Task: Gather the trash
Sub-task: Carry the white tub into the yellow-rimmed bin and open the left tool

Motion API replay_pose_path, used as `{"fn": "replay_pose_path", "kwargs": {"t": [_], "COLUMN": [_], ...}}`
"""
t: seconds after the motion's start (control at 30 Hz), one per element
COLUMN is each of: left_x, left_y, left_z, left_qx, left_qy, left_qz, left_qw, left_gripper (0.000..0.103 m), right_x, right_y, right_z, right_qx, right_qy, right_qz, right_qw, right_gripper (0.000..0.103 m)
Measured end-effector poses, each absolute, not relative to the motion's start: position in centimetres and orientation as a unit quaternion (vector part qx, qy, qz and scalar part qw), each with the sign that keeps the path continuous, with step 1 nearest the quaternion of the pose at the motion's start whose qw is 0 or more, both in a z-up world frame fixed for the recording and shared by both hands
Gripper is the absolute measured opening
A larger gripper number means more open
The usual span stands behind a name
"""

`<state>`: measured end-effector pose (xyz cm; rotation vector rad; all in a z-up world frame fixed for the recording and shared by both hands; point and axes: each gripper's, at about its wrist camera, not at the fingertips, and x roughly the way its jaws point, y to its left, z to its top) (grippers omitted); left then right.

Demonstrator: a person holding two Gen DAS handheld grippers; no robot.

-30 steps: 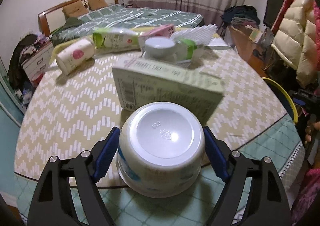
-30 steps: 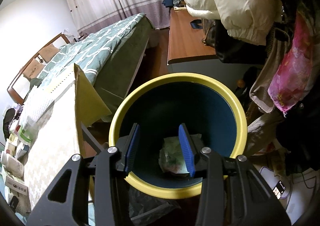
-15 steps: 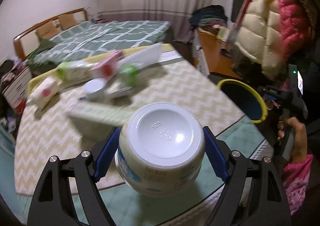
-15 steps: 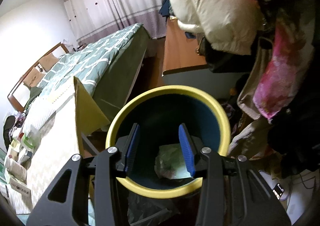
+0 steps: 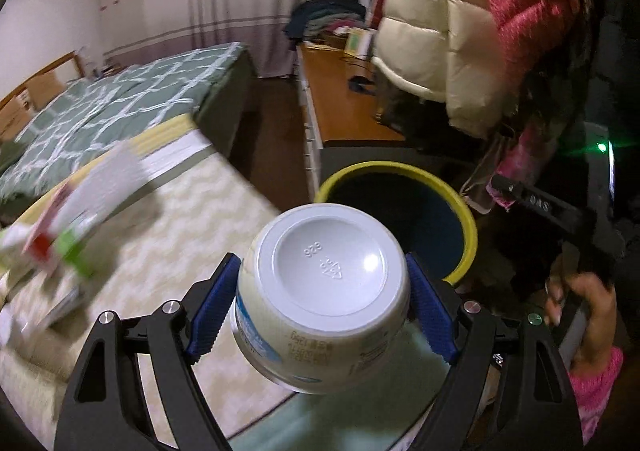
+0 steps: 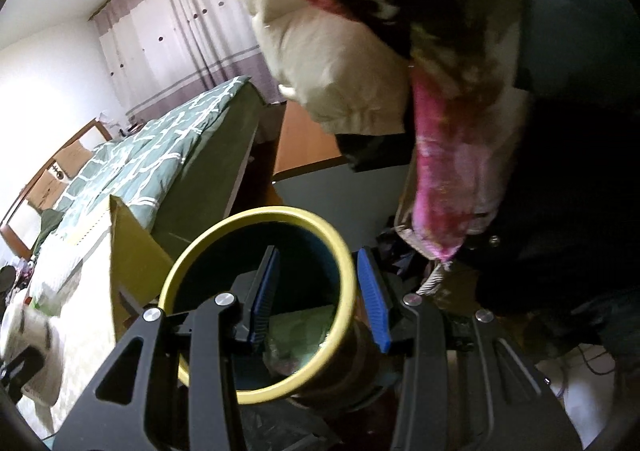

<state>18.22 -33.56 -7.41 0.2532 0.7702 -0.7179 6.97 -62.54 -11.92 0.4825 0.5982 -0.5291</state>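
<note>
My left gripper (image 5: 322,311) is shut on a white plastic cup (image 5: 324,291) with blue print, its base facing the camera. It holds the cup in the air above the table edge, short of the yellow-rimmed dark bin (image 5: 466,219). My right gripper (image 6: 320,299) is open and empty; it straddles the far right rim of the same bin (image 6: 200,251), one blue pad inside and one outside. Crumpled greenish trash (image 6: 300,331) lies at the bin's bottom.
Blurred cartons and boxes (image 5: 72,219) lie on the zigzag-patterned table (image 5: 180,219) at the left. A bed (image 5: 120,99) and a wooden desk (image 5: 344,107) stand behind. Hanging coats (image 5: 460,31) crowd the right. The person's hand (image 5: 576,299) is at the lower right.
My left gripper has swung right with the cup, from over the table's boxes toward the bin. My right gripper has drawn back and right, so its pads now straddle the bin's rim.
</note>
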Motion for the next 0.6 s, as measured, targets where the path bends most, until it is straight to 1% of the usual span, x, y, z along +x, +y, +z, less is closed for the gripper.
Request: {"fn": "replay_pose_path", "kwargs": {"t": [0.27,0.4,0.6], "left_x": [20.5,21.2,23.2], "left_y": [-42.4,-45.0,-47.5], "left_z": [-9.5,-10.5,-12.5], "left_qx": [0.147,0.157,0.146], "left_qy": [0.380,0.385,0.419], "left_qz": [-0.377,-0.380,-0.384], "left_qw": [0.832,0.826,0.810], "left_gripper": [0.081,0.081,0.081], "right_x": [5.9,5.4,5.2], "right_y": [-64.7,-65.5,-66.1], "right_z": [-13.2,-14.0,-14.4], "right_qx": [0.240,0.247,0.249], "right_qy": [0.293,0.298,0.302], "right_qz": [-0.270,-0.274,-0.279], "right_qw": [0.885,0.880,0.877], "right_gripper": [0.039,0.039,0.040]}}
